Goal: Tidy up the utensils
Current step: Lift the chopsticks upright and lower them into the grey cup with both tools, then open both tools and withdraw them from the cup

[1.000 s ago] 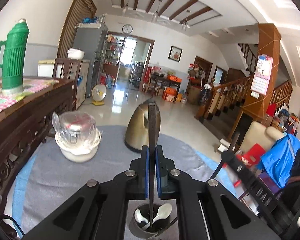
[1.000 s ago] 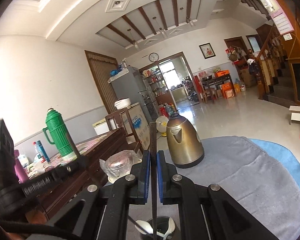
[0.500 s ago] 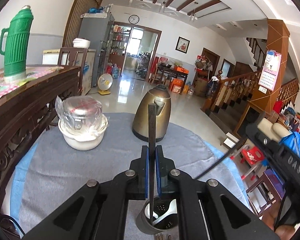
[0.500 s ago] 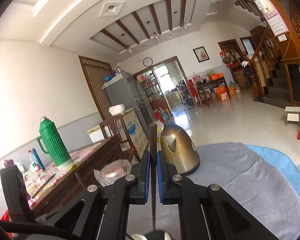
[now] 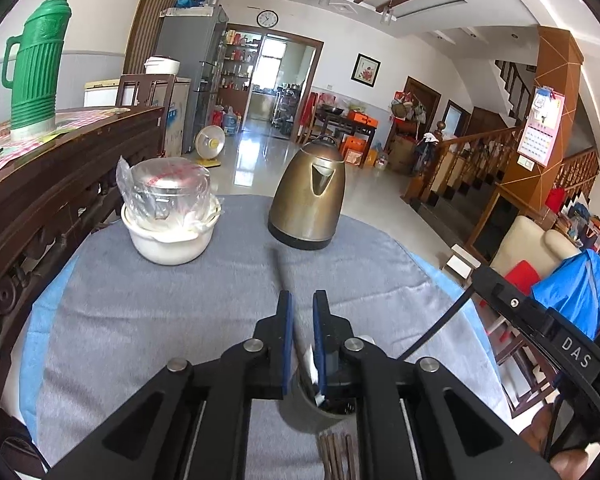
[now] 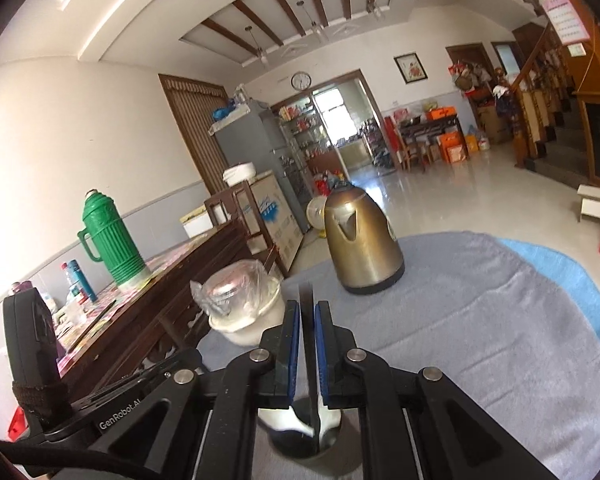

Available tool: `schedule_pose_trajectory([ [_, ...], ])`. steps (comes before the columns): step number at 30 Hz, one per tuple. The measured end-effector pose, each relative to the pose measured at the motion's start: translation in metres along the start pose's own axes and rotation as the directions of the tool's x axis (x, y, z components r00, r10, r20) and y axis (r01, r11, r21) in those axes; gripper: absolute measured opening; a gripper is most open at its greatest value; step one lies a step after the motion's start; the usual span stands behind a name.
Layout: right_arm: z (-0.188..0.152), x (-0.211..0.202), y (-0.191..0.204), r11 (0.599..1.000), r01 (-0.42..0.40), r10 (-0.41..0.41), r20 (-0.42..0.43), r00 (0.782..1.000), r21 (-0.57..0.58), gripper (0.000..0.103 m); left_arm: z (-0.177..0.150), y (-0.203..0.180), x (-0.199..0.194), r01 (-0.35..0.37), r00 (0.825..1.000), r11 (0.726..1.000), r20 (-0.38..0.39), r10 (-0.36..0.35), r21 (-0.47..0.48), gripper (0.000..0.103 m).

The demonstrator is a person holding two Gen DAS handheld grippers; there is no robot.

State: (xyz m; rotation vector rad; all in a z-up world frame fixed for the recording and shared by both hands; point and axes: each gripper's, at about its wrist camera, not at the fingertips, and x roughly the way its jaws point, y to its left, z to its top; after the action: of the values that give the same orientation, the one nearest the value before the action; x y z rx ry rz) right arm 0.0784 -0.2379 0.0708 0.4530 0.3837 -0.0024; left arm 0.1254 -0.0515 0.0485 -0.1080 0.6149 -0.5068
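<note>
Left wrist view showed the left gripper (image 5: 300, 316) with its blue pads parted around a dark, slim chopstick (image 5: 284, 280), which leaned toward eleven o'clock with its lower end in the grey metal utensil holder (image 5: 312, 416) at six o'clock. Loose, it might tip out or topple the holder. Right wrist view showed the right gripper (image 6: 307, 326) clamped on another dark chopstick (image 6: 306, 300) over the same holder (image 6: 300, 446); lowered askew, it could jam against the white spoons (image 6: 284, 424).

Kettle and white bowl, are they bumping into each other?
Apart. The left wrist view shows bare grey cloth between the kettle and the white bowl.
</note>
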Motion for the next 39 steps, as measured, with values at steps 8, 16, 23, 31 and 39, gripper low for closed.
schedule_pose_trajectory([
  [8,-0.017,-0.036,-0.018,0.997,0.0,-0.001,0.016,1.0,0.082,0.067,-0.023,-0.011,-0.042,-0.101,0.995,0.992,0.023,0.1,0.075,0.071],
  [16,-0.039,-0.084,-0.028,0.994,0.034,-0.036,0.024,0.999,0.105,0.067,-0.053,-0.032,-0.074,-0.264,0.965,0.949,0.032,0.262,0.175,0.086],
  [23,-0.052,-0.123,-0.032,0.994,0.071,-0.071,0.006,0.997,0.079,0.067,-0.072,-0.053,-0.113,-0.328,0.944,0.909,0.079,0.319,0.255,0.087],
  [31,-0.06,-0.159,-0.016,0.996,0.09,-0.09,0.012,0.996,0.011,0.067,-0.078,-0.071,-0.151,-0.364,0.931,0.879,0.154,0.332,0.306,0.088],
  [39,-0.063,-0.182,-0.008,0.995,0.102,-0.102,0.023,0.995,-0.008,0.067,-0.082,-0.081,-0.17,-0.378,0.925,0.868,0.169,0.34,0.323,0.088],
])
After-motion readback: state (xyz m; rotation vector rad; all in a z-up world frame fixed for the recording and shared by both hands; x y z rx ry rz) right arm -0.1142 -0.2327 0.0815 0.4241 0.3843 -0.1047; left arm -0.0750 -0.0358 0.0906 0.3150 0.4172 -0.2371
